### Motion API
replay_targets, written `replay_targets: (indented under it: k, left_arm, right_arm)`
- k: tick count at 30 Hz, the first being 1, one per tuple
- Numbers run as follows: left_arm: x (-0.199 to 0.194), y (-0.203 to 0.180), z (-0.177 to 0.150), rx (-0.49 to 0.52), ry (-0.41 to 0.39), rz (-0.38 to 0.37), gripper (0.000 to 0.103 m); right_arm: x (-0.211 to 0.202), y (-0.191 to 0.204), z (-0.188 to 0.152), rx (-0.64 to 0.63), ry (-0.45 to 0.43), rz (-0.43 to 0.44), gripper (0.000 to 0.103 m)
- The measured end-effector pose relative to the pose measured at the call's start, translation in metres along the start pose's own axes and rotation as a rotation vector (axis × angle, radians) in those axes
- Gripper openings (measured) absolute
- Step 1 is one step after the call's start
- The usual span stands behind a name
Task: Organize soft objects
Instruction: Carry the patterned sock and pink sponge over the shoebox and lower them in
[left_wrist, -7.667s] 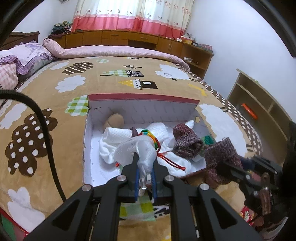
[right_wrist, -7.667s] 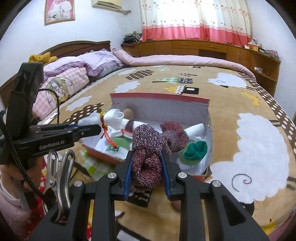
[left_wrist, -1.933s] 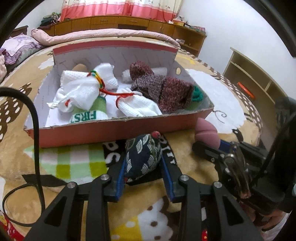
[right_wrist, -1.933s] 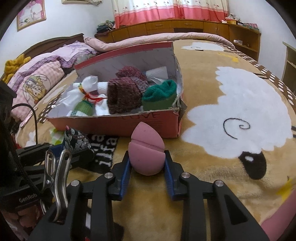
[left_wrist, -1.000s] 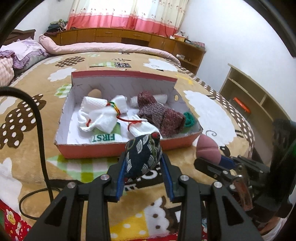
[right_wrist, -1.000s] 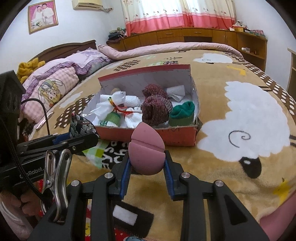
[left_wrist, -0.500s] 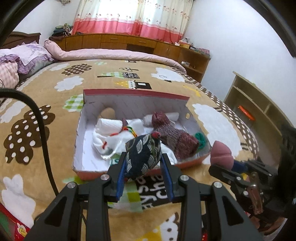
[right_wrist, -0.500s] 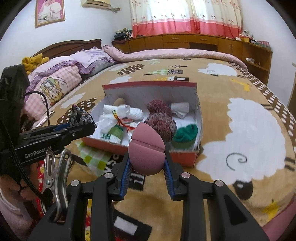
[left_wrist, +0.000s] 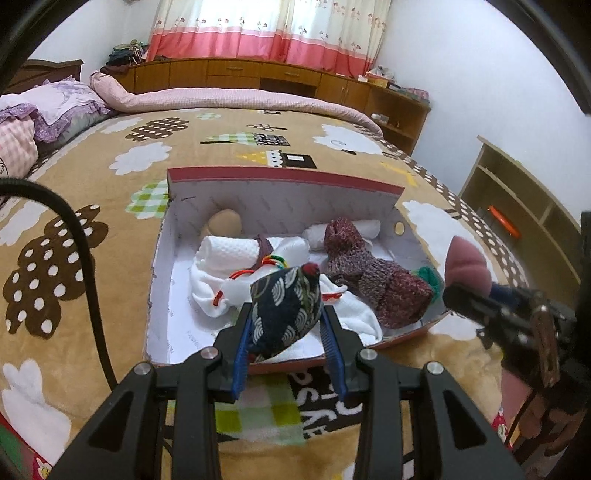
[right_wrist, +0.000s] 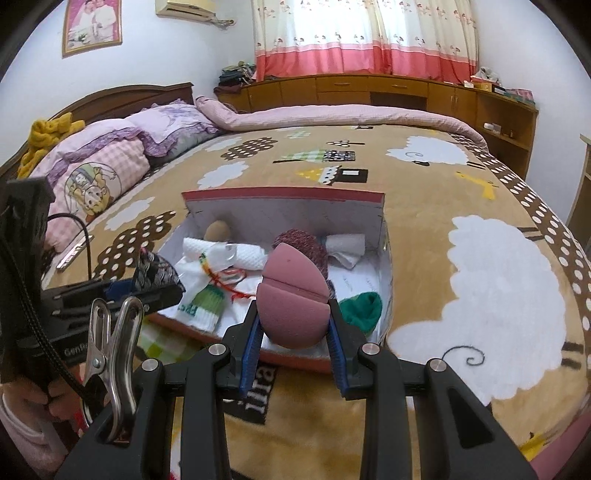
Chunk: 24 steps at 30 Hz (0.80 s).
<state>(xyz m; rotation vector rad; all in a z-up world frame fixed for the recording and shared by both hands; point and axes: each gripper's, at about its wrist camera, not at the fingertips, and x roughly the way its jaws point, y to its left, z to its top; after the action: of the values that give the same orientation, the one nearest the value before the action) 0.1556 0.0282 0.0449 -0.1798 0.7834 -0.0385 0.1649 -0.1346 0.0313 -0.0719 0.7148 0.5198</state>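
Both held items, the patterned pouch (left_wrist: 284, 314) and pink sponge (right_wrist: 293, 304), now hover over the box (left_wrist: 280, 182)

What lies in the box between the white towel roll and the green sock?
The maroon knitted sock lies between the white towel roll and the green sock; the left wrist view shows this best.

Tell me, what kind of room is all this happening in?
A home bedroom, it seems: a wide bed under a tan plush blanket with cartoon sheep, frilled purple and pink checked pillows by a dark wooden headboard, and pink-banded curtains above low wooden cabinets.
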Motion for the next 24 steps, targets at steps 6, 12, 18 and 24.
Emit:
replay_targets:
  k: [6, 12, 18, 24]
  left_arm:
    - [0.011, 0.003, -0.001, -0.006, 0.000, 0.022, 0.037]
    - [0.022, 0.009, -0.002, -0.024, 0.019, 0.024, 0.037]
    - [0.029, 0.006, 0.003, -0.009, 0.022, 0.028, 0.037]
    - [0.036, 0.004, 0.006, -0.001, 0.029, 0.040, 0.037]
  right_arm:
    - [0.012, -0.007, 0.008, 0.017, 0.004, -0.017, 0.033]
    - [0.025, -0.011, 0.015, 0.012, 0.003, -0.034, 0.033]
    - [0.044, -0.016, 0.019, 0.019, 0.008, -0.054, 0.033]
    - [0.064, -0.018, 0.021, 0.011, 0.021, -0.078, 0.034]
